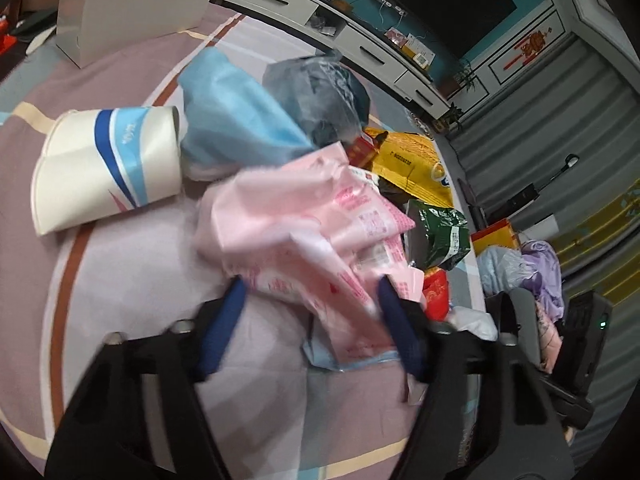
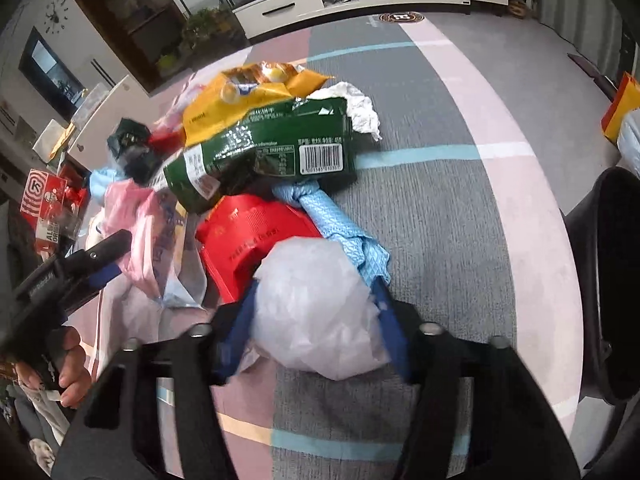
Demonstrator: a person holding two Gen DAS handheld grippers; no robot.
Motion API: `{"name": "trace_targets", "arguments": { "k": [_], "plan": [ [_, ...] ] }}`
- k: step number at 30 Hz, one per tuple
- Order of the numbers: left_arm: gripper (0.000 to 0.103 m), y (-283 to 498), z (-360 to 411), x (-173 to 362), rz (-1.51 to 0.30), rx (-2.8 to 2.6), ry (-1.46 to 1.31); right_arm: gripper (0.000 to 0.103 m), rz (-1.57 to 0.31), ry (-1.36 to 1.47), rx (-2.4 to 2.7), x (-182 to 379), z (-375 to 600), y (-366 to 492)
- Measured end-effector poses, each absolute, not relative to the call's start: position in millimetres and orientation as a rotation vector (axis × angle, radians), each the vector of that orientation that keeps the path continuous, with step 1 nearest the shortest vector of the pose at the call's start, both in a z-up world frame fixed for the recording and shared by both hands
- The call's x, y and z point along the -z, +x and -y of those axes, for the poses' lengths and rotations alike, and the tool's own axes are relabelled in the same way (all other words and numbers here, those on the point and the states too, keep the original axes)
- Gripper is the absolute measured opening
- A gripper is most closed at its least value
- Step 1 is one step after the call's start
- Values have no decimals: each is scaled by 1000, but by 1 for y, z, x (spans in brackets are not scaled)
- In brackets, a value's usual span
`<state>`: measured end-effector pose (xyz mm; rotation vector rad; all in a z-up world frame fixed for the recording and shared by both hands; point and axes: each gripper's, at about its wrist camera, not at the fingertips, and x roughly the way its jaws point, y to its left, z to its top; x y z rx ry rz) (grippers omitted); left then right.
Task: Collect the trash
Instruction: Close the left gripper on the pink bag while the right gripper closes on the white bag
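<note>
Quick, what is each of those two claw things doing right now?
Left gripper: fingers around the pink wrapper; grip cannot be told.
Right gripper: fingers around the white plastic bag; grip cannot be told.

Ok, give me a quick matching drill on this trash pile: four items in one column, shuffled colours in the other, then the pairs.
Items:
1. paper cup
2. snack bag with barcode
3. wrapper between the left claw fingers
4. crumpled bag between the right claw fingers

Colours:
A. green
B. pink
C. translucent white
D. white with blue stripes

Pairs: 1-D, 2-A, 3-B, 4-C. The wrapper and crumpled bag each sit between open fingers.
</note>
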<state>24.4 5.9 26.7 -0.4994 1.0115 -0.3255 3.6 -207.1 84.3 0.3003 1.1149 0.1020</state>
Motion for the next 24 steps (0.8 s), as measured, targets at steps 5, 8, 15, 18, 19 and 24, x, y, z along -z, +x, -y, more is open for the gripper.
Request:
{"name": "trace_targets", "arguments": {
  "k": [5, 8, 15, 18, 19, 24],
  "plan": [
    [18, 15, 0, -35, -982, 328, -506, 23, -1083, 318, -115, -94, 217, -6],
    [15, 4, 4, -48, -944, 315, -491, 21, -1033, 311, -123, -110, 220, -15],
    [15, -32, 30, -100, -834, 359, -497, 21, -898, 367, -143, -156, 244, -39],
    [15, -40, 50, -118, -812, 425, -482, 21, -834, 368, -102, -175, 260, -48],
    [15, -42, 56, -122, -807, 445, -475, 21, -821, 371, -89, -177, 264, -51],
    [15, -46, 109, -135, -809, 522, -416, 21, -750, 405, -14, -194, 297, -68]
  ]
}}
